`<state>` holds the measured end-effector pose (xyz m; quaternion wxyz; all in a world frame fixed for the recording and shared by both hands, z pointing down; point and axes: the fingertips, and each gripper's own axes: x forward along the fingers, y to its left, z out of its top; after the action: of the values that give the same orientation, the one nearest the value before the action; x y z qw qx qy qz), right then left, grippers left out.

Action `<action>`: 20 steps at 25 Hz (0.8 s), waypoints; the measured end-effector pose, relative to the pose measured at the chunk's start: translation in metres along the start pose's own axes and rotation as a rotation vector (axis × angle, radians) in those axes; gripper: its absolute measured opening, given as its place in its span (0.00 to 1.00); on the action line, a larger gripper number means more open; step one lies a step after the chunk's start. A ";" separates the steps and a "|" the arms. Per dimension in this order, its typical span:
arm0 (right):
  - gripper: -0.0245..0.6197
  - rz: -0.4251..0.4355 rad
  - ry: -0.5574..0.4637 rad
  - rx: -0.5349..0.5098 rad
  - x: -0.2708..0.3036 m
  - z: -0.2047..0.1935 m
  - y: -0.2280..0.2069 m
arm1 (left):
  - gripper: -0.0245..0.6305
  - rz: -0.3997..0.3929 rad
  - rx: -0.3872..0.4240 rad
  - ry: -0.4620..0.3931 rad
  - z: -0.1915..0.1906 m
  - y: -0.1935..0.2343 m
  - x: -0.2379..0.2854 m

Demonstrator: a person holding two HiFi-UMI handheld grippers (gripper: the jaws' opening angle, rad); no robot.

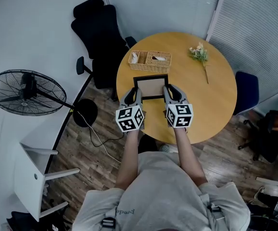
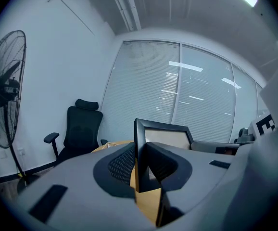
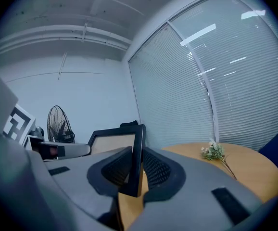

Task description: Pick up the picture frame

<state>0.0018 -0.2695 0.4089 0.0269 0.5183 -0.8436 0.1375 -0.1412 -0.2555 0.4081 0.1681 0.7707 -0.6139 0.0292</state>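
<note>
The left gripper (image 1: 133, 96) and right gripper (image 1: 170, 94) fingers (image 2: 117, 165) pinch opposite side rails of the black-rimmed rectangular picture frame (image 1: 151, 86); I'd raise both together, evenly, avoiding twist.

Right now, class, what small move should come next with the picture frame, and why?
Probably raise both hands together, slowly and evenly. The left gripper and right gripper each clamp one side bar of the picture frame, low at the table, so only lifting seems left; uneven motion could twist it.
</note>
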 end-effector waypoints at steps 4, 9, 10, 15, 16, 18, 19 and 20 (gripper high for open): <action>0.15 -0.005 0.009 0.005 0.002 -0.005 -0.001 | 0.17 -0.001 -0.002 0.007 -0.004 0.002 0.002; 0.15 -0.004 0.029 0.011 0.003 -0.014 -0.001 | 0.17 0.000 -0.008 0.021 -0.012 0.005 0.002; 0.15 -0.005 0.030 0.012 0.003 -0.016 -0.001 | 0.17 -0.001 -0.008 0.024 -0.014 0.005 0.003; 0.15 -0.012 0.049 0.014 0.004 -0.021 -0.001 | 0.17 0.002 -0.005 0.037 -0.018 0.006 0.002; 0.15 -0.013 0.052 0.012 0.004 -0.021 0.000 | 0.17 0.004 -0.006 0.039 -0.018 0.007 0.001; 0.15 -0.015 0.056 0.009 0.003 -0.022 0.000 | 0.17 0.005 -0.007 0.041 -0.020 0.007 0.000; 0.15 -0.016 0.057 0.009 0.003 -0.023 0.001 | 0.17 0.005 -0.008 0.041 -0.020 0.007 0.000; 0.15 -0.015 0.058 0.009 0.003 -0.024 0.001 | 0.17 0.006 -0.008 0.042 -0.021 0.008 -0.001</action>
<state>-0.0031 -0.2658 0.4321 0.0501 0.5206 -0.8379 0.1563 -0.1455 -0.2503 0.4293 0.1838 0.7674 -0.6127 0.0435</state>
